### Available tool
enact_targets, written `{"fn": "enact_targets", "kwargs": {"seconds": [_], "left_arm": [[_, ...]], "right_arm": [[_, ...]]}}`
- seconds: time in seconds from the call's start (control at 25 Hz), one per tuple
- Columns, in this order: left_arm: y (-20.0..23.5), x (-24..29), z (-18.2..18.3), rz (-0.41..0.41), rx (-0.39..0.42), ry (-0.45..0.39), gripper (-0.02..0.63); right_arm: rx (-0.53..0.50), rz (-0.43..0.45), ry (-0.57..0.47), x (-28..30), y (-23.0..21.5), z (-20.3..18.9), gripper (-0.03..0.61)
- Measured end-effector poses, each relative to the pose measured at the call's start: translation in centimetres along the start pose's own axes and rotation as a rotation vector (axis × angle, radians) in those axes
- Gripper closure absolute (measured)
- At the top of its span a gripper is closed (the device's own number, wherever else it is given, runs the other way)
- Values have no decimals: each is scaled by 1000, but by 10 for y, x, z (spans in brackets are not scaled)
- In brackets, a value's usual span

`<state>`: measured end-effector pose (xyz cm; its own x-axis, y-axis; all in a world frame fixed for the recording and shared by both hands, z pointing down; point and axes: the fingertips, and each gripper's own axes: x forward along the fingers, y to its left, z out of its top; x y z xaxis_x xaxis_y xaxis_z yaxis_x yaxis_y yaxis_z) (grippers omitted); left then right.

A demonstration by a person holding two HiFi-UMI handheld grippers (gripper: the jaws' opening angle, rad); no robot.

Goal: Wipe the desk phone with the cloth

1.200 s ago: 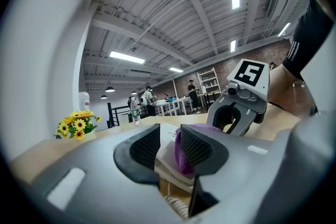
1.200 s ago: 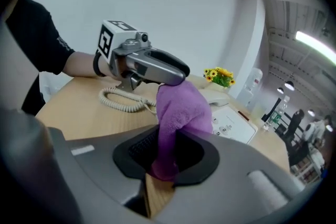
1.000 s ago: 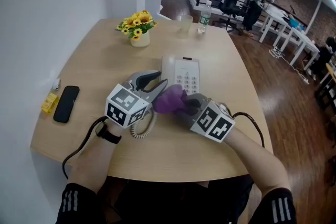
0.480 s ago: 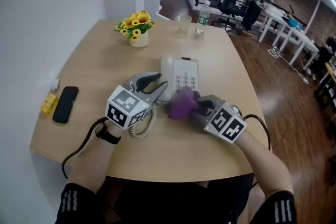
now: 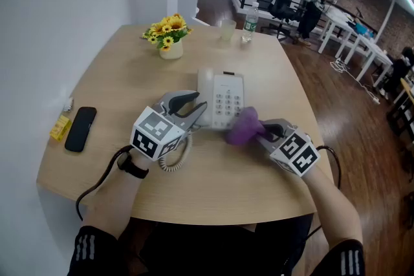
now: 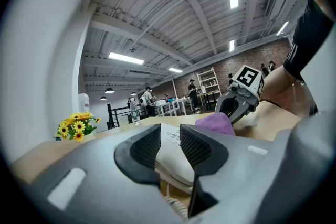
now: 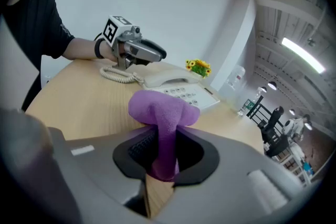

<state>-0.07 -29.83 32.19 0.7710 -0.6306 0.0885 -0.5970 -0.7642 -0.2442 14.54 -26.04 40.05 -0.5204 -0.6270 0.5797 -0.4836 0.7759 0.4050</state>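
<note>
The right claw is clamped on the purple cloth, which bunches out past its tips as a soft wad. The wad sits at the near right corner of the phone, touching it or just beside it (the views do not settle which). The left claw grips nothing. Its jaws stand a little apart, with the white handset lying just ahead of their tips on the phone's left side.

My judgement is that the step in hand is a pass of the cloth over the keypad. To do it well, bring the wad flat onto the keys. Press lightly, so that fabric rather than hard jaw meets the plastic, and draw it in straight strokes from the near edge to the far one. The left claw looks well placed to steady the phone, which may otherwise slide on the smooth surface.

There is open room to the right of the phone and beyond it. The flowers, the bottle and the cup stand well apart near the far edge. The coiled cord lies close under the left claw and could snag. The right claw works near the surface's right edge, so wide sweeps that way are best kept short.
</note>
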Motion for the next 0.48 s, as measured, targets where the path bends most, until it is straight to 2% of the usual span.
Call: {"fn": "enact_targets", "kwargs": {"seconds": [0.24,0.48], "left_arm": [[-1,-1,1,-1,-7,-3,503],[1,-1,0,2,-14,-3,503]], "right_arm": [[126,-82,-187,-26,-30,38,503],[363,-122,-366,-29,-62,48,503]]}}
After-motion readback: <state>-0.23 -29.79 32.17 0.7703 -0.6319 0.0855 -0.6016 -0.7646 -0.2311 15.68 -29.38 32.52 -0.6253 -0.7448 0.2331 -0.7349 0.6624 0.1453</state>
